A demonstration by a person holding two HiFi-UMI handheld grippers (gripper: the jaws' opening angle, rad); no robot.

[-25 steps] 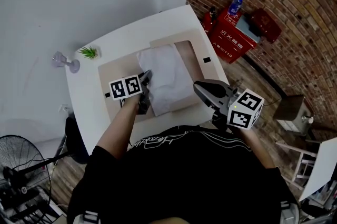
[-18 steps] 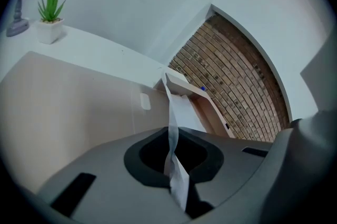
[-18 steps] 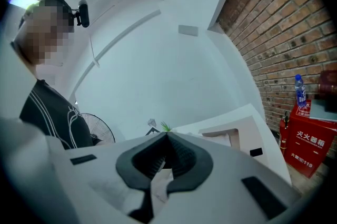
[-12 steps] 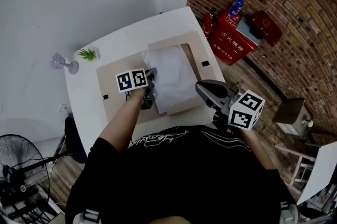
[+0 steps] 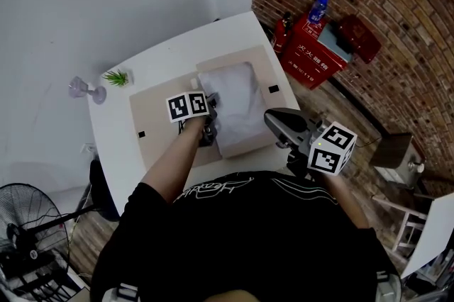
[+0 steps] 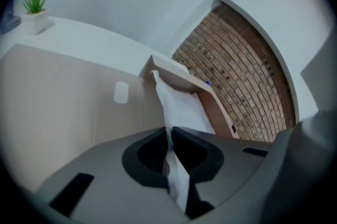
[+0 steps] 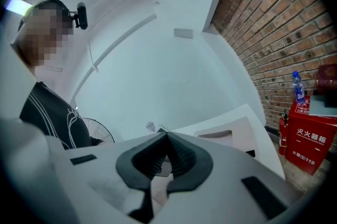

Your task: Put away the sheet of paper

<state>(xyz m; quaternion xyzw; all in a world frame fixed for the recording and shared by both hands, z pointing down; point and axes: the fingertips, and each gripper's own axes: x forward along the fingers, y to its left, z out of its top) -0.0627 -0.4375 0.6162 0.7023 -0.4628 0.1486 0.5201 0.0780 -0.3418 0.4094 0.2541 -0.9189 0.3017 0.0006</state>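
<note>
We have the left gripper (image 5: 210, 132) clamped on the paper (image 5: 237, 109), its jaws pressed together on the sheet's near left edge. In the left gripper view the sheet runs edge-on up from between the jaws toward the folder's far end. The rest of the paper lies on the right half of the open beige folder (image 5: 159, 116), which sits flat on the white table (image 5: 117, 141). Our right gripper (image 5: 271, 119) hangs over the table's near right edge, apart from the paper, its jaws closed with nothing between them. A small plant (image 5: 118, 76) stands near the table's far left corner, and a red box (image 5: 316, 45) sits by the brick wall (image 5: 397, 17).
</note>
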